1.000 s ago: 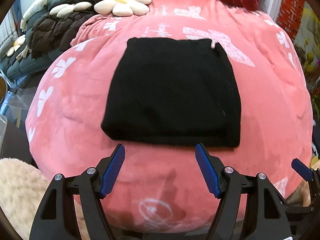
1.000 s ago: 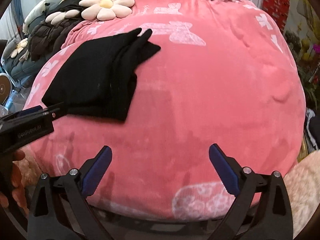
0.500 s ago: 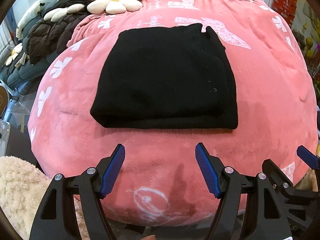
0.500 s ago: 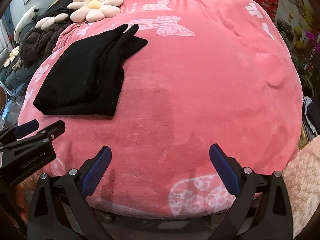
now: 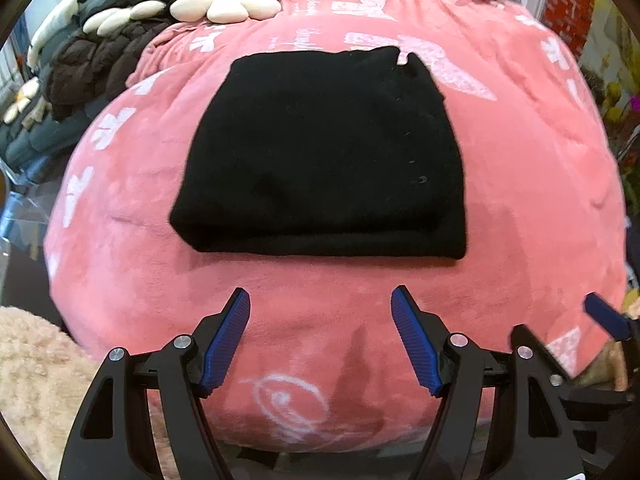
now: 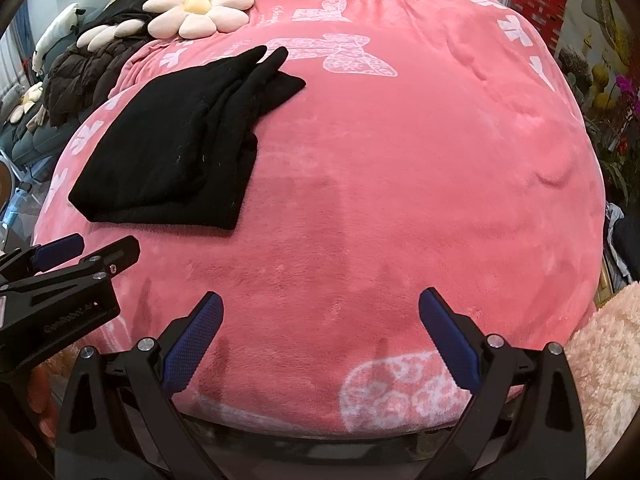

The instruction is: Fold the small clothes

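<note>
My folded black garment sits flat on the fuzzy pink blanket, its thick near edge just ahead of my left tool. Lots of bare blanket lies to its right. Both the left and my right tool are spread wide, holding nothing. A daisy cushion and dark puffy jacket sit at the far left.

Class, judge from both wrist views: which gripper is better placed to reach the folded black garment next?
Left. The left gripper faces the folded black garment squarely, open, just short of its near edge. The right gripper, also open, faces bare pink blanket; the garment lies off to its left.
</note>
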Motion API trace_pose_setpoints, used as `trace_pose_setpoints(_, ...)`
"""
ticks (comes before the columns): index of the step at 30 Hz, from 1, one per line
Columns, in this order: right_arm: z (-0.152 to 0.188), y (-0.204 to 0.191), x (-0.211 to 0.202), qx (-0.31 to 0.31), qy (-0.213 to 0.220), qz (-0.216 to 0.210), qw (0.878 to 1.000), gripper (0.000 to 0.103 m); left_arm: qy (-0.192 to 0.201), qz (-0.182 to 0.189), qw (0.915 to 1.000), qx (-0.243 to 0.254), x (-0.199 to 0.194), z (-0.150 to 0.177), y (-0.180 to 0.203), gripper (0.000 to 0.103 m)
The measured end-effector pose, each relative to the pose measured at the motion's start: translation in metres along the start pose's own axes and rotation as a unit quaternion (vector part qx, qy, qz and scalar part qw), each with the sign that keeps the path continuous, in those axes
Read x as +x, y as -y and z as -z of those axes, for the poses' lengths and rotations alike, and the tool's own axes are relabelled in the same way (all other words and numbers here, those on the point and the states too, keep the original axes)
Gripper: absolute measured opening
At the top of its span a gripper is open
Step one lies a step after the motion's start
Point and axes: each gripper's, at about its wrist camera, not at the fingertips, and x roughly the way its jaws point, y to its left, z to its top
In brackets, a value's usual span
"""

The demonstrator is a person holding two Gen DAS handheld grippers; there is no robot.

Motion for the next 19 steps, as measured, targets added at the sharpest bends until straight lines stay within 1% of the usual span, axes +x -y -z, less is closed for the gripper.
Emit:
trace_pose_setpoints(3,-0.0001,0.001,0.0007,0.0,-0.001,0.0,1.0,0.096,0.01,0.001,0.9999,-0.01,-0.0011,-0.0001,-0.0003,0.071)
trace_pose_setpoints(4,-0.0002,0.0012,0.0008,0.0,-0.001,0.0,1.0,0.096,0.014,-0.008,0.9998,-0.012,-0.0011,0.0001,0.0,0.072)
trace_pose_setpoints(5,-0.0002,0.0012,0.0007,0.0,0.0,0.0,1.0,0.096,0.016,-0.009,0.9998,-0.011,-0.0015,0.0003,0.0009,0.075)
trace_pose_setpoints(10,-0.0005,0.003,0.0024,-0.001,0.0,0.003,1.0,0.096,0.021,-0.003,0.9998,0.002,-0.0043,0.0016,0.0077,0.076)
trace_pose_setpoints(13,-0.002,0.0049,0.0033,-0.002,0.001,0.004,1.0,0.096,0.012,-0.016,0.9998,-0.003,-0.0016,0.0012,0.0064,0.076)
trace_pose_setpoints(19,-0.0025,0.0054,0.0034,-0.002,0.001,0.004,1.0,0.096,0.013,-0.035,0.9993,-0.006,-0.002,0.0034,0.0077,0.075)
